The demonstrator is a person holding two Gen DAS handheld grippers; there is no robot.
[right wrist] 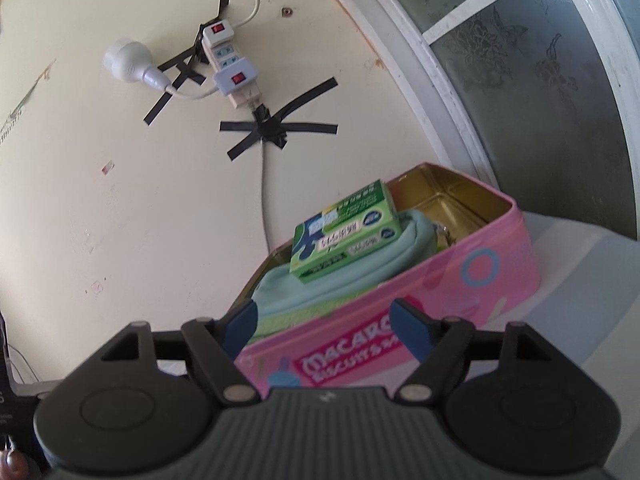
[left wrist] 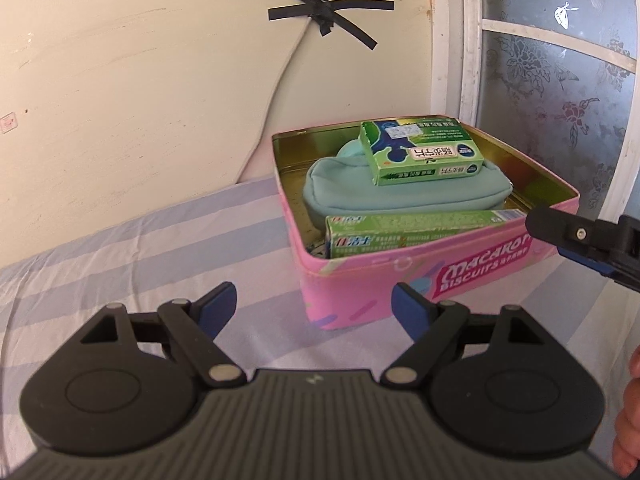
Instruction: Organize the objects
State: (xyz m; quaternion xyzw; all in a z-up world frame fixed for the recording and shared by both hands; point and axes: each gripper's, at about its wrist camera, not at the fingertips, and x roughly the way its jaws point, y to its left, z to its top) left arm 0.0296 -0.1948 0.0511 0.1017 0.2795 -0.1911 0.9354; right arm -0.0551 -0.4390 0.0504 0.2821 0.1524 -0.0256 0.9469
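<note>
Left gripper (left wrist: pixel 314 306) and right gripper (right wrist: pixel 323 322) — both empty, jaws apart.

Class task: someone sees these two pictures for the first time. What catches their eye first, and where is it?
The pink tin on the striped sheet, lid off, draws the eye. Inside, a small green box lies on a teal pouch, with a long green box along the near wall. Behind it, black tape crosses a cable on the cream wall.
</note>
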